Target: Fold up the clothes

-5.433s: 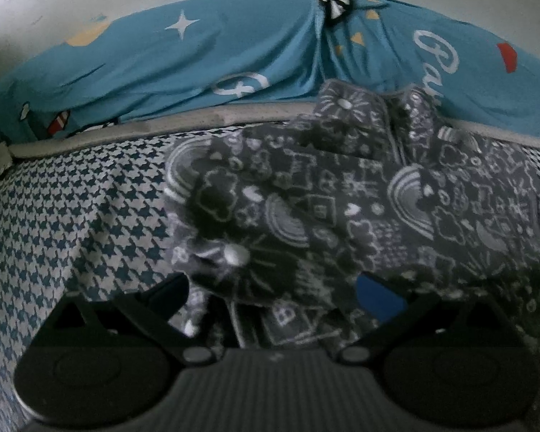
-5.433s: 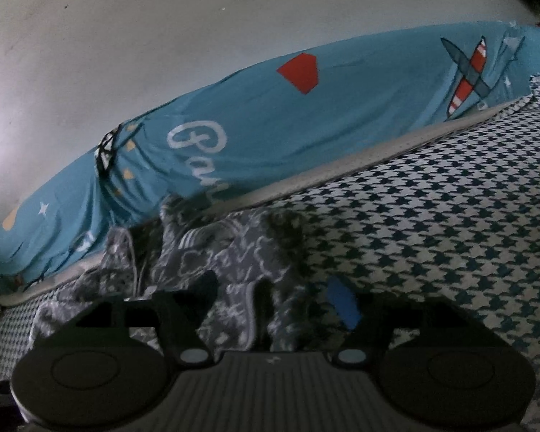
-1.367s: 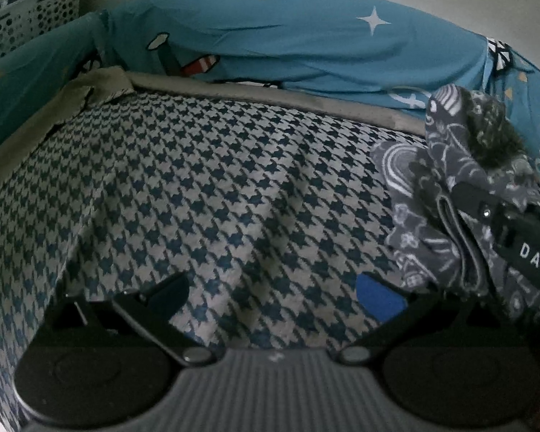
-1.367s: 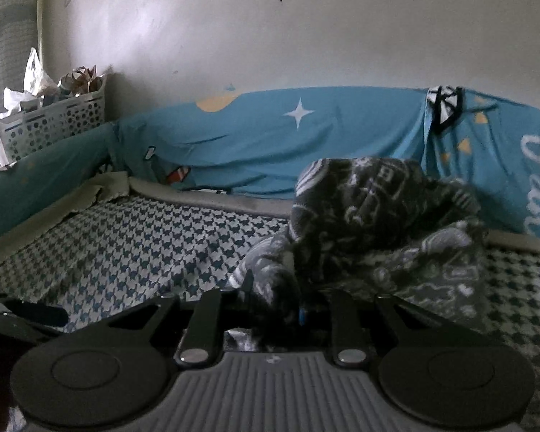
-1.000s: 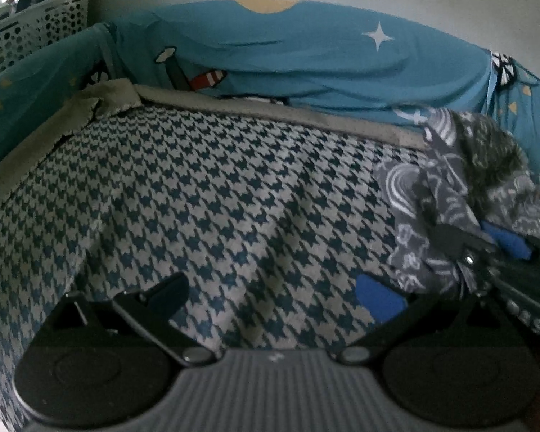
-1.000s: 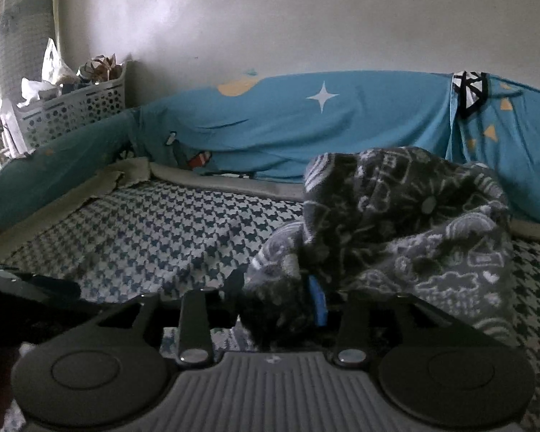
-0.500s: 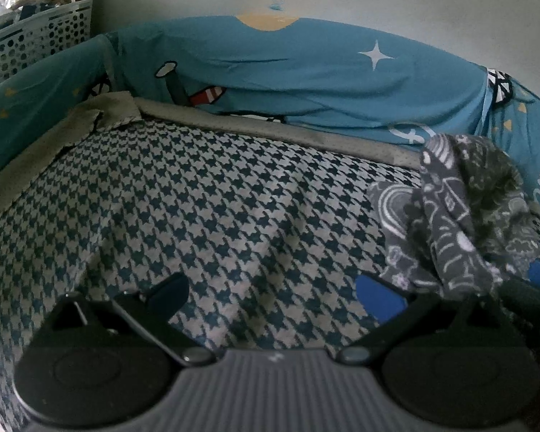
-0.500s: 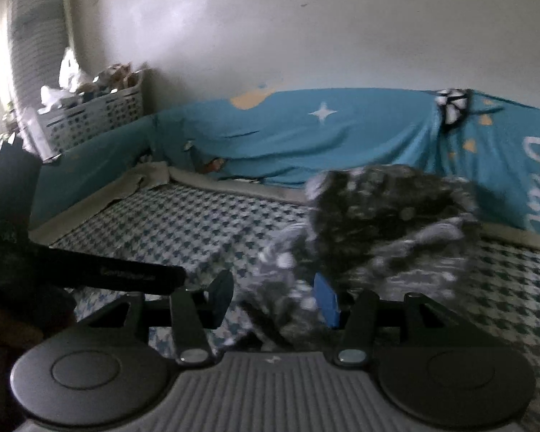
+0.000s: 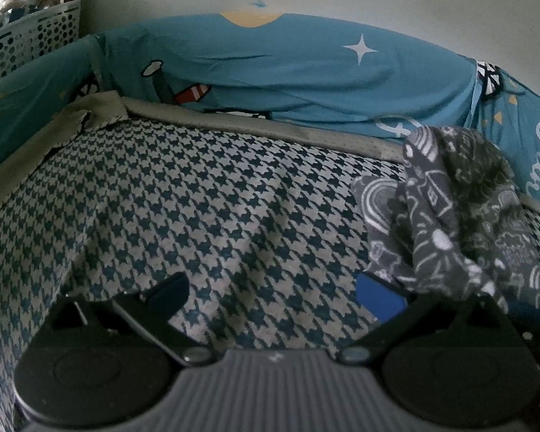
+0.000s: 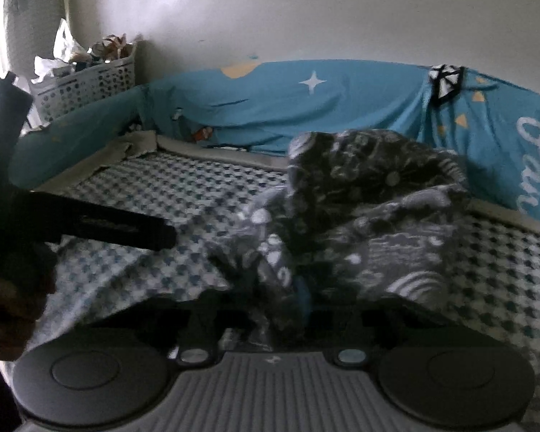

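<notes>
Right wrist view: right hand-held gripper (image 10: 270,297) clenched on grey patterned garment (image 10: 360,216), bunched on bed (image 10: 183,194) near blue bumper (image 10: 288,108). Left hand-held gripper (image 9: 270,293) released, beside garment. Soft, light, floppy; better held at hem or corner.

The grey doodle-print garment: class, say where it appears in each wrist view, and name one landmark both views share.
Left wrist: grey garment bunched at right, beside the open left gripper.
Right wrist: garment centre, pinched in the right gripper.
Shared landmark: white star on the blue bumper.
</notes>
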`<action>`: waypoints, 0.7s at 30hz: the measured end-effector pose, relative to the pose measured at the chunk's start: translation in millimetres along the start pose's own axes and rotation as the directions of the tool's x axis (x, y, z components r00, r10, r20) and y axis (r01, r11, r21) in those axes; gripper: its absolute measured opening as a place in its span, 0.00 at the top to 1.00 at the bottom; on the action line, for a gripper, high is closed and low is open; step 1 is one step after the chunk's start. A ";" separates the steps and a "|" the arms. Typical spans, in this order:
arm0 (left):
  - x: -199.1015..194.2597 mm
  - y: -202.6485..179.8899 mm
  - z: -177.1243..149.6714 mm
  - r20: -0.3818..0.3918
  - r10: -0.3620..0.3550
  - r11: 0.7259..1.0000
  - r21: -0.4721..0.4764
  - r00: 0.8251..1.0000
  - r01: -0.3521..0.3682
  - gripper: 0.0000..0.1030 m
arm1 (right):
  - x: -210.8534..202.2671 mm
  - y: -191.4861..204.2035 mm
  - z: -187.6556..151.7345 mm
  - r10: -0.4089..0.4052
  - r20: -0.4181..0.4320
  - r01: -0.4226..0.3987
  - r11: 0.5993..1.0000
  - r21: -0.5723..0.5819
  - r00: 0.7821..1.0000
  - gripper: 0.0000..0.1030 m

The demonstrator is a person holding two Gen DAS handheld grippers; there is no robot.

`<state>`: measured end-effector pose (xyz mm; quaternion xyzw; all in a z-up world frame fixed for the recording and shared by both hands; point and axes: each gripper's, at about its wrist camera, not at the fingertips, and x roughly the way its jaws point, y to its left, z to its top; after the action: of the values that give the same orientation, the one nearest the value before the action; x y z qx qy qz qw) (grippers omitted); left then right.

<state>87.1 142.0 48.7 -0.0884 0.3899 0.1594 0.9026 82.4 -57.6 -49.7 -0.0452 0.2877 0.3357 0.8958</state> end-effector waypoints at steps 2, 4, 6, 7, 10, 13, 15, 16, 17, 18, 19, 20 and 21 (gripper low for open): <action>-1.1 0.9 0.6 0.006 -0.005 1.000 -0.005 1.000 0.005 0.00 | 3.5 4.9 -0.9 0.023 -0.003 -0.023 1.000 -0.004 1.000 0.83; -1.3 0.2 0.8 0.009 -0.006 1.000 -0.003 1.000 0.006 0.00 | 8.7 9.4 -3.0 0.040 -0.013 -0.040 0.999 -0.013 0.999 0.83; 0.1 -1.5 0.2 0.002 -0.010 1.000 0.002 1.000 0.010 0.00 | 16.7 11.3 -6.0 0.039 -0.025 -0.039 0.999 -0.009 0.999 0.83; 0.8 -2.5 -0.3 -0.003 -0.013 1.000 0.004 1.000 0.013 0.00 | 20.7 11.2 -7.3 0.042 -0.030 -0.042 0.999 0.000 0.999 0.83; 1.9 -5.7 -1.3 -0.010 -0.019 1.000 0.016 1.000 0.019 0.00 | 30.5 11.1 -9.7 0.048 -0.045 -0.047 0.999 0.009 0.998 0.82; 2.3 -8.5 -1.8 -0.012 -0.019 1.000 0.024 1.000 0.019 0.00 | 33.3 8.4 -11.5 0.057 -0.051 -0.057 0.998 0.018 0.997 0.80; 2.0 -10.0 -1.5 -0.012 -0.021 0.999 0.024 1.000 0.022 0.00 | 31.3 8.5 -11.6 0.054 -0.048 -0.053 0.998 0.018 0.997 0.80; 1.6 -10.6 -1.2 -0.012 -0.024 0.999 0.022 1.000 0.024 0.00 | 29.2 9.7 -11.3 0.051 -0.047 -0.050 0.999 0.013 0.998 0.80; 1.1 -11.4 -0.8 -0.010 -0.026 0.999 0.022 1.000 0.026 0.00 | 26.8 10.3 -11.0 0.049 -0.044 -0.049 0.999 0.010 0.998 0.79; -0.2 -12.4 -0.7 -0.007 -0.028 0.999 0.025 1.000 0.028 0.00 | 23.9 10.3 -10.4 0.048 -0.041 -0.047 0.999 0.014 0.998 0.77; -1.3 -13.5 -0.7 -0.004 -0.030 0.999 0.029 1.000 0.030 0.00 | 20.8 10.2 -9.8 0.046 -0.038 -0.045 0.999 0.019 0.998 0.73; -2.1 -14.7 -1.3 -0.003 -0.031 0.999 0.033 1.000 0.031 0.00 | 17.2 10.5 -9.2 0.045 -0.034 -0.044 0.999 0.027 0.998 0.72; -2.8 -15.9 -1.9 -0.002 -0.033 0.999 0.037 0.999 0.033 0.00 | 13.5 10.8 -8.6 0.044 -0.030 -0.043 0.998 0.035 0.999 0.68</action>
<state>89.6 126.0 50.1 -0.0781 0.3919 0.1374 0.9063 79.6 -43.8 -63.0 -0.0286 0.3082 0.3494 0.8844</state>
